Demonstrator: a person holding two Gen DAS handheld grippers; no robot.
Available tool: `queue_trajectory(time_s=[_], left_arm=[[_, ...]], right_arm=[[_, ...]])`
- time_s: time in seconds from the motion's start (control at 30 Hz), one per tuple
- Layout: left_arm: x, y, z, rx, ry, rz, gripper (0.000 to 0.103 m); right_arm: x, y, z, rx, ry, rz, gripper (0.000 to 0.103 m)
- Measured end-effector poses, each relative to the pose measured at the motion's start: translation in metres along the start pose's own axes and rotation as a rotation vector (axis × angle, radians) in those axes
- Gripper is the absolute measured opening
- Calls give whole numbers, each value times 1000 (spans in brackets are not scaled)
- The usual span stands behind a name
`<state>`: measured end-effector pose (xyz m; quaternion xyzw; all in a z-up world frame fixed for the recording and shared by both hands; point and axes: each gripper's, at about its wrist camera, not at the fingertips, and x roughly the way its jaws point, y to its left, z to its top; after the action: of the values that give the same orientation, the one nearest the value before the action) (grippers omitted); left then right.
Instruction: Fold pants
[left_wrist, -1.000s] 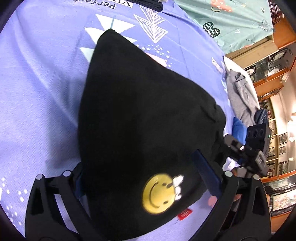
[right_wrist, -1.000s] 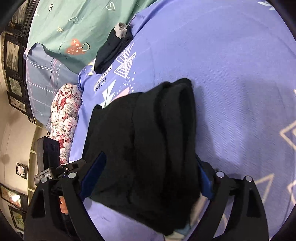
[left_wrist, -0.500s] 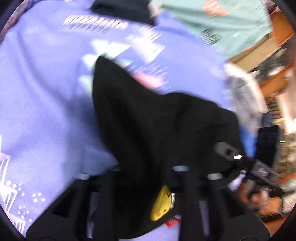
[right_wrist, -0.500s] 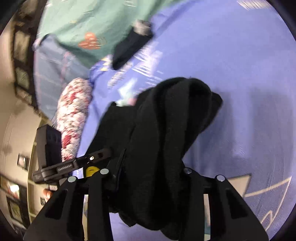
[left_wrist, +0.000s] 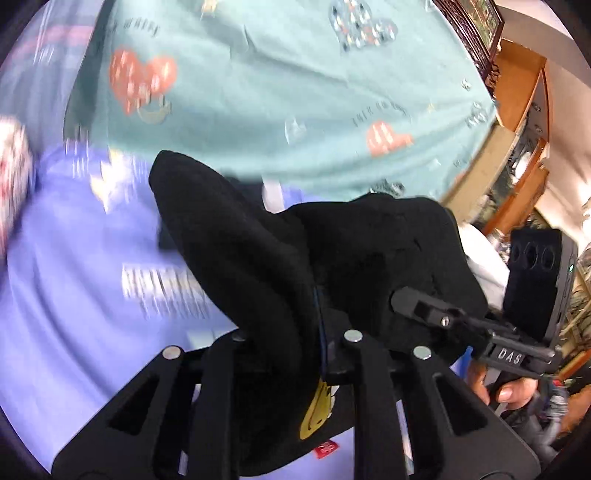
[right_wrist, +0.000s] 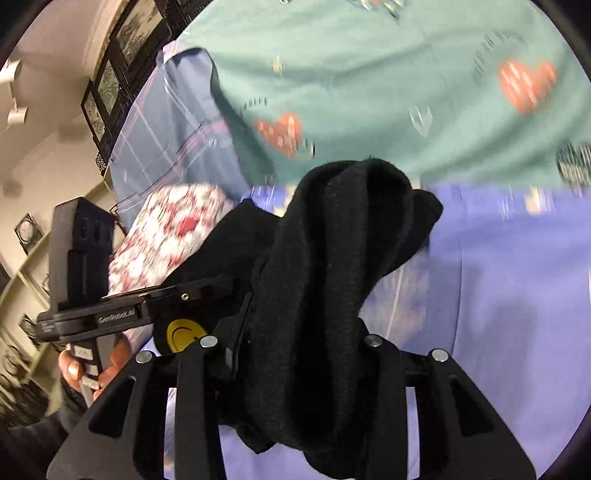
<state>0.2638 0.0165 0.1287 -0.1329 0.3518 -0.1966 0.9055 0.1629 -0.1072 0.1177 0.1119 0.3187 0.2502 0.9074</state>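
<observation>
The black pants (left_wrist: 258, 266) hang bunched above the purple sheet (left_wrist: 74, 295), held at two places. My left gripper (left_wrist: 295, 343) is shut on a thin fold beside the yellow smiley patch (left_wrist: 316, 413). My right gripper (right_wrist: 295, 343) is shut on a thick bundle of the same pants (right_wrist: 332, 258), so its jaws stand partly apart. In each wrist view the other gripper shows at the side, with its tip buried in the black cloth: the right gripper (left_wrist: 406, 301) and the left gripper (right_wrist: 221, 286). The pants' lower ends are hidden below the fingers.
A teal blanket with red hearts (left_wrist: 295, 92) lies across the far side of the bed. A floral pillow (right_wrist: 166, 229) and a plaid blue pillow (right_wrist: 177, 129) sit at the left. Wooden shelves (left_wrist: 517, 110) and a white cloth (left_wrist: 484, 258) are at the right. A hand (right_wrist: 74, 365) holds the left gripper's handle.
Both grippers went from open around the flat pants to shut on them. They lifted the pants off the sheet, and both views swung up toward the teal blanket.
</observation>
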Motion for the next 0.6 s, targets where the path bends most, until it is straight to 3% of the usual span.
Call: queue_trajectory(time_s=[0.13,0.23,0.33,0.37,0.4,0.43,0.47,0.5,0.6], left_arm=[[55,35,62,-9,-54,87,17],[116,72,84,0,-24,203,19],[172,110,79,-11,46,318,19],[190,123,74,-20,60,365,33],[195,130,70,-31,50,373,51],[198,137,66,-50,23,386,63],[199,144,61,-70,0,424,89],[200,150,58,-83,-1,430,95],[197,167,59,-186,49,344,95]], right_arm=[[73,-36,73,-47,-49,-77,39],[124,-68,92,-87,-31,-161,38],[186,-116,88,-59,26,-280,38],[200,-126,84,-61,39,-336,40],[210,-136,81,-61,49,-382,49],[220,-147,76,-51,55,-429,73],[224,-153,74,-40,63,-484,87],[228,-161,72,-24,72,-530,100],[230,-178,74,61,110,-498,100]])
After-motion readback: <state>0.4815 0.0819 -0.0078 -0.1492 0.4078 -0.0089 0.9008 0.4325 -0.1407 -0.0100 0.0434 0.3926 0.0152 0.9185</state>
